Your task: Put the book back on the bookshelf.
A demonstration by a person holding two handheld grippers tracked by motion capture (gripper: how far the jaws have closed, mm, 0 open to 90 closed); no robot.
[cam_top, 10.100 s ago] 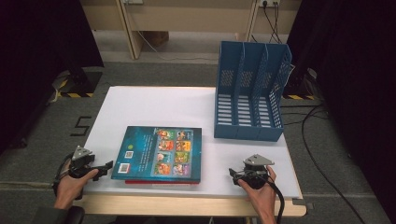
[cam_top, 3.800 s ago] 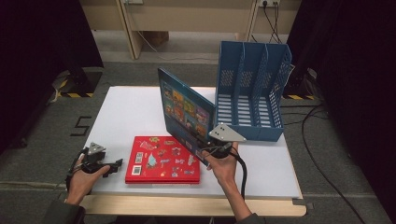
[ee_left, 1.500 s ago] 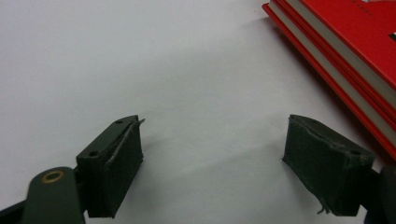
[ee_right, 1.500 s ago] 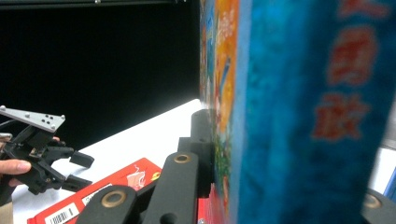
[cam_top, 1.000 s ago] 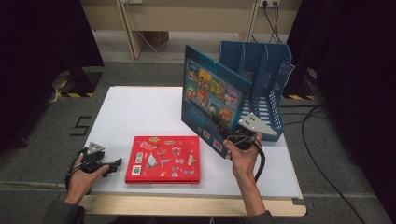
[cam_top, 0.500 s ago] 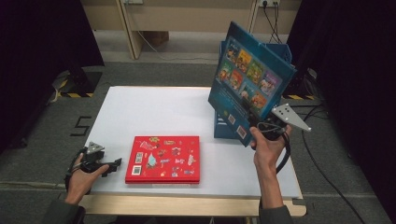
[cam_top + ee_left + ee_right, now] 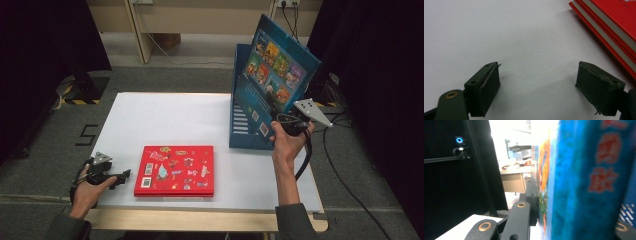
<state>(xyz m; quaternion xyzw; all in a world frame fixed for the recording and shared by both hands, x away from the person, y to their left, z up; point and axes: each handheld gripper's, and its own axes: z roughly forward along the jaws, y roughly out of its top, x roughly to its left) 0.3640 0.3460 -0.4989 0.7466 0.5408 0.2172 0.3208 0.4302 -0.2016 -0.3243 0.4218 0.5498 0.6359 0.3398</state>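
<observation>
White table (image 7: pixel 165 120), right claw (image 7: pixel 278 121) pinching blue book (image 7: pixel 277 65) – upright above file rack (image 7: pixel 243 131), left claw (image 7: pixel 121 175) spread

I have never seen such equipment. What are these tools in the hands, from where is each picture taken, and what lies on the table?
A person holds hand-operated tongs, one pair in each hand. One camera looks down from above the table; two more ride on the tongs and look along their black jaws. On the white table lie a red book and a blue file rack. The right tongs are shut on a blue picture book, lifted above the rack. The left tongs rest open beside the red book, holding nothing.
</observation>
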